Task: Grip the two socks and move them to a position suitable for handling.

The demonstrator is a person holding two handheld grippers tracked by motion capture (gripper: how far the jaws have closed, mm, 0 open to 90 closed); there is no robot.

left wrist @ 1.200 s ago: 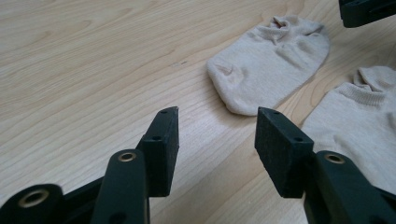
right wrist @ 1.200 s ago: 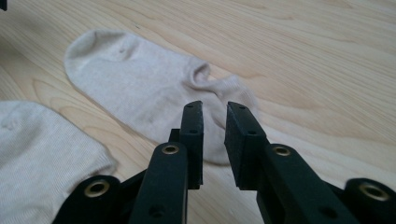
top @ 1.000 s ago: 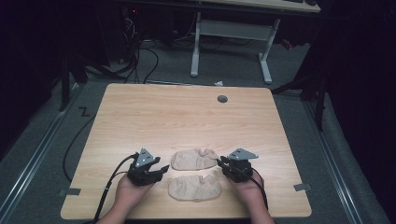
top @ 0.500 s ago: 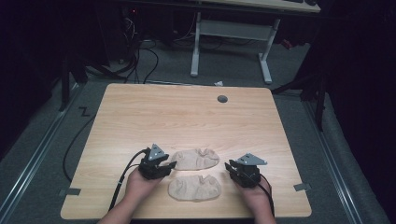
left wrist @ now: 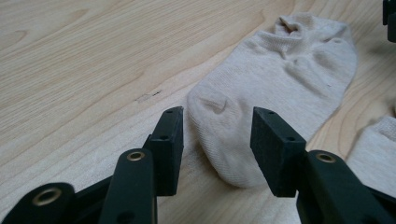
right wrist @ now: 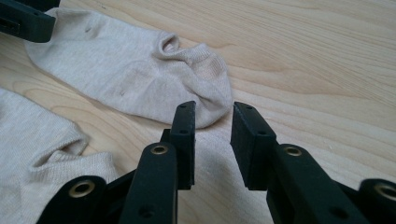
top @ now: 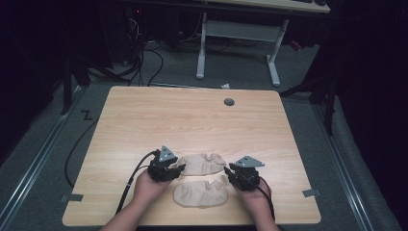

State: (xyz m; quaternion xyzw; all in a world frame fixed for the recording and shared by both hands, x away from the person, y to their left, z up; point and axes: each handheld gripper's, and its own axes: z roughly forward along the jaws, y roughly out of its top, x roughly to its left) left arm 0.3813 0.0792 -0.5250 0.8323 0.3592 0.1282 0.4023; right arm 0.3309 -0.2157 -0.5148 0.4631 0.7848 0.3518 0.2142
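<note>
While both hands rest at the near edge of the desk, two beige ankle socks lie flat between the grippers. The desk is pale wood-grain laminate, rectangular with rounded corners, with a round grey grommet near the far edge.

The far sock is soft fine-ribbed knit, oval, with a puckered cuff opening toward the right end. The near sock lies just in front of it, same cloth, same shape, a little wrinkled at its cuff.

The left gripper is black plastic with a grey three-cornered plate on top. Its jaws are flat rectangular blocks and have just been closing, yet stand well apart; in the left gripper view the rounded toe of the far sock lies between them, and the pads are not pressing on it.

The right gripper is the same build. Its jaws have just been opening; in the right gripper view they stand moderately apart, gripping nothing, with the heel end of the far sock just beyond the tips and bare desk in the gap. The near sock shows at lower left there.
</note>
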